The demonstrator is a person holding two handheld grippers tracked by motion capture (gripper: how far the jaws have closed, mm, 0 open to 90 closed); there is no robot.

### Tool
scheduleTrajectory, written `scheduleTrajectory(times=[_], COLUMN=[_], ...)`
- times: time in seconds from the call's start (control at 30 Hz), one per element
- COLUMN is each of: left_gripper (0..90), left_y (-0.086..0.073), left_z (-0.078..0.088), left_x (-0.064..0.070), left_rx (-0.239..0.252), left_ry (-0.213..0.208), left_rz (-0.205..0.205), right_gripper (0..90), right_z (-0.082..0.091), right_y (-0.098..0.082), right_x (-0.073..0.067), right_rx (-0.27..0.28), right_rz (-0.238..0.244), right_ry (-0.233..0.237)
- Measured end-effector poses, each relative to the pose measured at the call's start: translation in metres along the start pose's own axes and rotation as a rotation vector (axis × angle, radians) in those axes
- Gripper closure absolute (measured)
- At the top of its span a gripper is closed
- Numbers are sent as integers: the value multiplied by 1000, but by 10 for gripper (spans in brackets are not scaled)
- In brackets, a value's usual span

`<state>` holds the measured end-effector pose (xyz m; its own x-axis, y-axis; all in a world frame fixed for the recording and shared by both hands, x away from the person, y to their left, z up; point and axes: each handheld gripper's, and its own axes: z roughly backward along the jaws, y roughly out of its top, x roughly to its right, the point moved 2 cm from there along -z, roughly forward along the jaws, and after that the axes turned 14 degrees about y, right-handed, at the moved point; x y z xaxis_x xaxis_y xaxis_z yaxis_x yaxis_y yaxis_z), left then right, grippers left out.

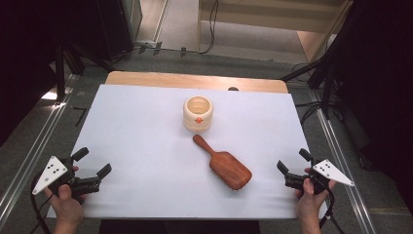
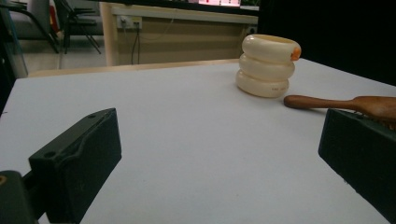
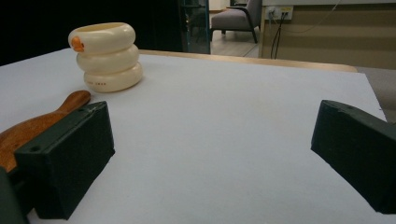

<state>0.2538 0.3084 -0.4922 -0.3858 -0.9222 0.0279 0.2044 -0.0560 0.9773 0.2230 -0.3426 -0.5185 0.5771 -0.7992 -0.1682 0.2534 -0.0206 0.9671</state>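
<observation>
A white surface carries 2 things near its middle: a cream holder shaped like 3 stacked rings, with a small orange mark on its near side, and a wooden hairbrush lying flat just in front of it. The brush's handle points up and left toward the holder, its rounded tip close to the holder's base but apart from it; the broad head lies nearer the person, angled toward the right. From the left gripper view the bristles seem to face down (only a dark fringe under the head shows).

The left gripper sits at the near left corner of the surface, held in the person's left hand, its jaws spread wide with nothing between them. In the left gripper view the 2 black jaws frame bare white surface, with the holder and the brush handle farther off to the right.

The right gripper is at the near right edge in the right hand, jaws likewise wide apart and empty. Its own view shows the holder upright at upper left and the brush partly behind the left jaw. Both grippers are well apart from the brush, the right one nearer to its head.
</observation>
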Motion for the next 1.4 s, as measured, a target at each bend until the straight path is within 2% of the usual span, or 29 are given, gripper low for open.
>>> scheduleTrajectory(times=[0.17,0.2,0.33,0.37,0.43,0.47,0.5,0.53,0.6,0.63,0.7,0.73,0.77,0.9,0.93,0.97,1.0,1.1,1.17,1.2,1.4], left_gripper=[4,31,237,323,457,457,527,562,719,765,838,838,891,900,900,900,900,900,900,900,900], left_y=[4,6,13,16,20,23,26,28,32,33,36,37,38,44,44,47,48,51,54,54,59], left_z=[2,2,0,-1,-3,-5,-6,-8,-13,-15,-20,-23,-26,-41,-41,-47,-51,-58,-68,-68,-90], left_x=[2,3,9,12,17,21,24,27,33,36,43,45,49,62,62,68,72,79,89,89,108], left_rx=[5,12,8,7,5,3,-4,-12,-20,-22,-28,-32,-38,-59,-59,-72,-75,-91,-118,-118,-157], left_ry=[-20,-21,9,17,9,-3,2,-4,-28,-33,-63,-73,-91,-167,-167,-202,-214,-238,-271,-271,-322], left_rz=[-1,32,30,30,31,27,17,13,2,-3,0,-9,-14,-27,-27,-42,-53,-70,-90,-90,-121], right_gripper=[0,0,0,0,0,0,0,0,0,0,0,0,0,0,0,0,0,0,0,0,0], right_z=[-1,-1,-1,-1,-1,-1,-1,-1,-1,-1,-1,-1,-1,-1,-1,-2,-2,-2,-2,-2,-3], right_y=[0,0,0,0,0,0,0,0,0,0,-1,-1,-1,-1,-1,-1,0,0,-1,-1,-1], right_x=[-1,-1,-1,-1,-1,-1,-1,-1,-1,-1,-1,-1,-1,-1,-1,-1,-1,-2,-2,-2,-2], right_rx=[-6,-6,-6,-5,-3,-5,-4,-4,-3,-2,-6,-6,-3,-4,-4,-6,-7,-9,-12,-12,-14], right_rz=[3,4,1,3,2,3,1,4,2,3,3,3,3,7,7,8,12,9,11,11,9], right_ry=[4,6,7,5,5,6,6,6,8,9,12,12,9,8,8,8,7,8,7,7,10])
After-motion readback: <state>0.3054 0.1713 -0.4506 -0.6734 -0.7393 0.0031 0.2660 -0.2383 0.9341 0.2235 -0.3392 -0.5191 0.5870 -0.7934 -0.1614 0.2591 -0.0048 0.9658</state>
